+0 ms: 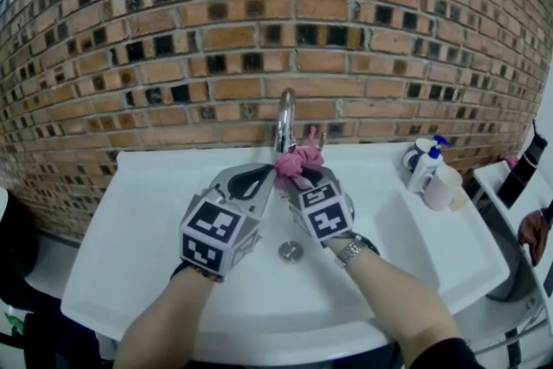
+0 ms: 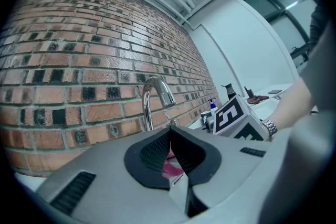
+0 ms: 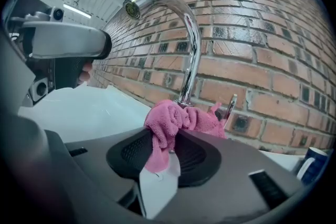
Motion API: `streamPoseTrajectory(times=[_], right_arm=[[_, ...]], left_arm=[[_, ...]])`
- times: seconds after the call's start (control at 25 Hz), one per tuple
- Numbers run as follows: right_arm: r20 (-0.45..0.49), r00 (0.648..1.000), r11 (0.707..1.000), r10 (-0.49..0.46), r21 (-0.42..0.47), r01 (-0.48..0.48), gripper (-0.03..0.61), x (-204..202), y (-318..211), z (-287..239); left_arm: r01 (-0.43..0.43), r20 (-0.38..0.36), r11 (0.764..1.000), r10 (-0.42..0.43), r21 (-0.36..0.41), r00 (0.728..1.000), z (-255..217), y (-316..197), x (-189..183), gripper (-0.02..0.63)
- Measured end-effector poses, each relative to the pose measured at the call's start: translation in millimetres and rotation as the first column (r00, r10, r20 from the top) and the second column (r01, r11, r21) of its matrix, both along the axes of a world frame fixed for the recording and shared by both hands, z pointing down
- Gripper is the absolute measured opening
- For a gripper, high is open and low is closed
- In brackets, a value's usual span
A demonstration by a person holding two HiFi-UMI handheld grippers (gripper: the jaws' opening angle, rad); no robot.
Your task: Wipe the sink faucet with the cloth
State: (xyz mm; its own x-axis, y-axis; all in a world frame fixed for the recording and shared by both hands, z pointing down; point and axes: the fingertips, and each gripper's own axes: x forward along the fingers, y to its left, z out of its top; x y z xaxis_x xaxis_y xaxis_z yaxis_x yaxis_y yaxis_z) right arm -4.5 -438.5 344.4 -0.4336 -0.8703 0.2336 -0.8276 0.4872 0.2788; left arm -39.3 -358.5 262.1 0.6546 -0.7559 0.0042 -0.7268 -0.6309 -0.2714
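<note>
Right tongs are clamped on the pink cloth. It's bunched up against the base of the faucet, at the far edge of the sink. Left tongs are squeezed fully together just left of the cloth, tips near the faucet. Can't tell if they've caught any of it.

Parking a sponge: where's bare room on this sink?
Bare: sink deck left of the faucet, to its left rim; the right side in front of the bottles. Crowded: faucet base, with cloth, left gripper, right gripper; bottles at back right.
</note>
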Motion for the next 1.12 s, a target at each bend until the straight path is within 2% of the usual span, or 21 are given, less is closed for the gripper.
streamPoseTrajectory(times=[0.52,1.12], right_arm=[[-0.024,1.0,0.993,-0.005,-0.117,0.002,0.137,11,-3,25],[-0.062,0.998,0.989,0.024,-0.144,-0.033,0.137,42,-2,27]], left_arm=[[-0.006,-0.001,1.0,0.006,-0.001,1.0,0,1,0,0.008],[0.0,-0.002,1.0,0.0,0.001,1.0,-1,1,0,0.008]])
